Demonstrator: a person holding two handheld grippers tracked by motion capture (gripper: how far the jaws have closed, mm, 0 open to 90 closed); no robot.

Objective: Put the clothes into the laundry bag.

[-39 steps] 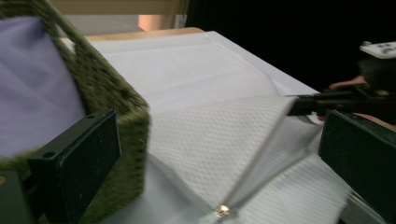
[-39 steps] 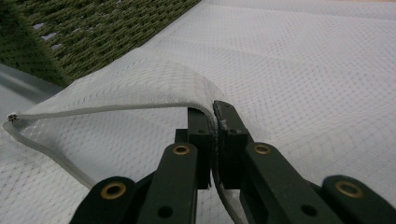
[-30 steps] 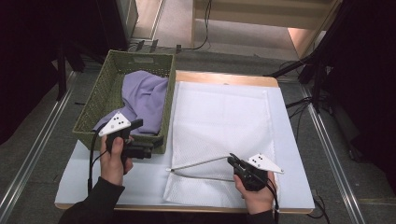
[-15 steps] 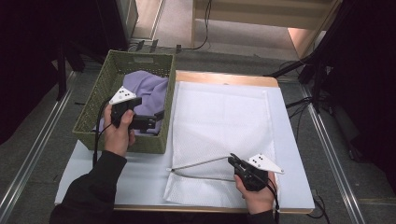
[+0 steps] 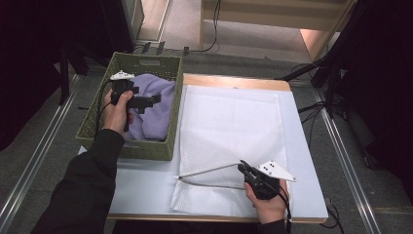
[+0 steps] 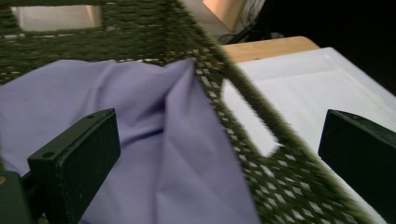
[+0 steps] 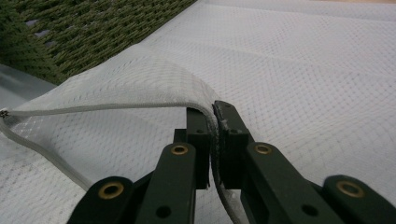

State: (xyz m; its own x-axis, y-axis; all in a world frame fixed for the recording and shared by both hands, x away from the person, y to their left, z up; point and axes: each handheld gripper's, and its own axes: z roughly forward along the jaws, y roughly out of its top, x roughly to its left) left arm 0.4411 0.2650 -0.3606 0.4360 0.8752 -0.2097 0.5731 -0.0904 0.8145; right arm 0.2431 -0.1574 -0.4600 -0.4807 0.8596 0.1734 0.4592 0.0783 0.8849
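While the right gripper pinches the mesh bag, the left one hangs over the basket; places below are given relative to the green basket.

Green basket: woven basket (image 5: pixel 97 127) at the table's left edge, its wall (image 6: pixel 261 140) crossing between the left gripper's jaws in the left gripper view.

Purple cloth: a lilac cloth (image 5: pixel 156 107) lies crumpled inside the basket, heaped against its right wall; close up (image 6: pixel 154 154) it shows soft folds.

Mesh bag: a white mesh bag (image 5: pixel 229 126) lies flat on the table just beside the basket's right wall; the weave (image 7: pixel 299 65) shows clearly in the right gripper view.

Bag edge: the corded rim (image 5: pixel 209 170) is lifted off the table near the basket's front right corner, so the bag's mouth gapes toward the basket.

Right gripper: the right gripper (image 5: pixel 248 170) is well to the right of the basket's front, jaws together and clamped on the bag's upper rim (image 7: pixel 212 121), fabric pressed between the pads.

Left gripper: the left gripper (image 5: pixel 151 101) is above the basket's inside, over the cloth, pointing toward the bag; its jaws stand wide apart with nothing gripped.

Table: white top (image 5: pixel 146 185) reaching out in front of the basket.
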